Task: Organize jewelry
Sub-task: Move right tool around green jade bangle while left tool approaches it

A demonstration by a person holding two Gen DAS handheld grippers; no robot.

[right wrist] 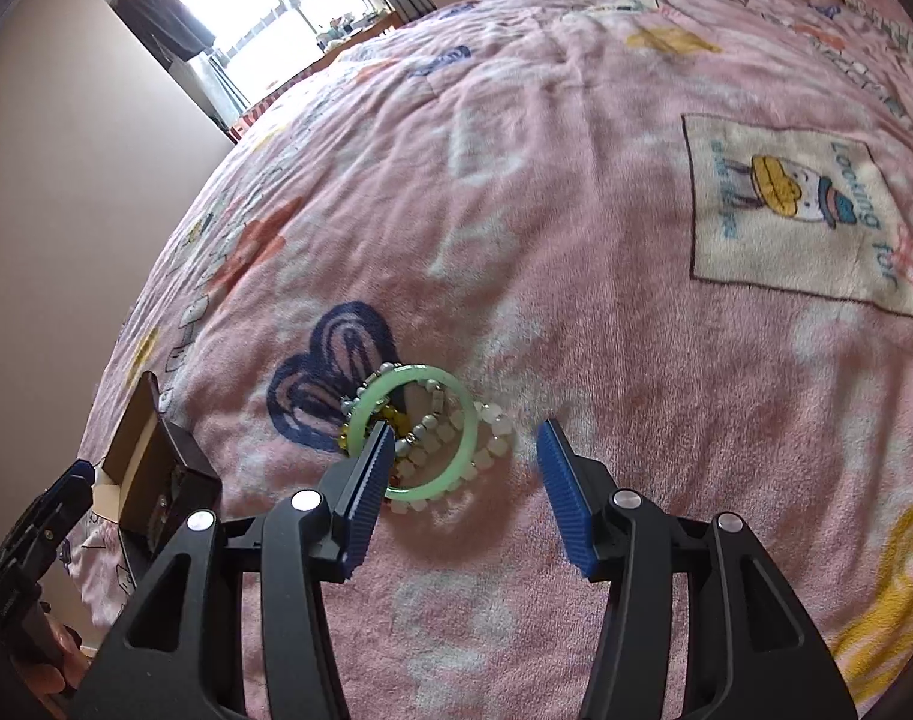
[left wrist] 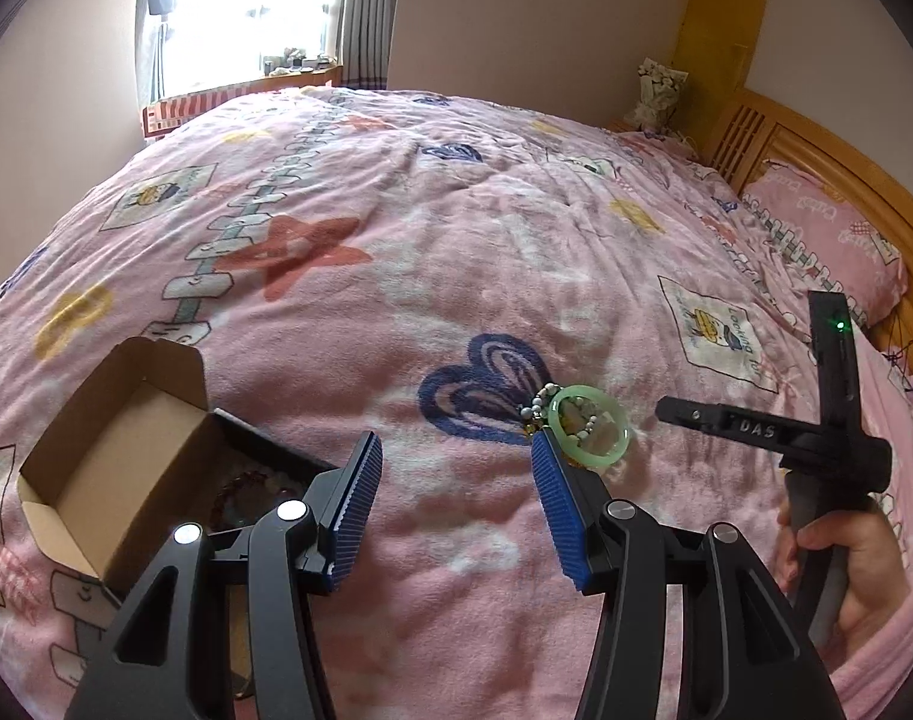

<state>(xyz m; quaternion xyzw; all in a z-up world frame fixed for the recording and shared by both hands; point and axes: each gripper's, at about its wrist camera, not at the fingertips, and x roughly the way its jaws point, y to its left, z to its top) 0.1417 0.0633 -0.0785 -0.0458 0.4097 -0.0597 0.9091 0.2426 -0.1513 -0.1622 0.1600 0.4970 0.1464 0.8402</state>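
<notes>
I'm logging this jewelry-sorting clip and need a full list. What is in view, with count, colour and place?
green bangle: one, pale green, on the blanket atop the beaded pieces.
beaded bracelets: several, exact count unclear, white, silver-grey and yellow, piled under and through the bangle.
cardboard box: one, brown, lid open, left on the bed; dark beads inside.
blanket: one, pink with cartoon prints, covering the bed.
pillow: one, pink, by the wooden headboard.
left gripper: one, black with blue pads, open, empty.
right gripper: one, same colours, open, at the bangle.
</notes>
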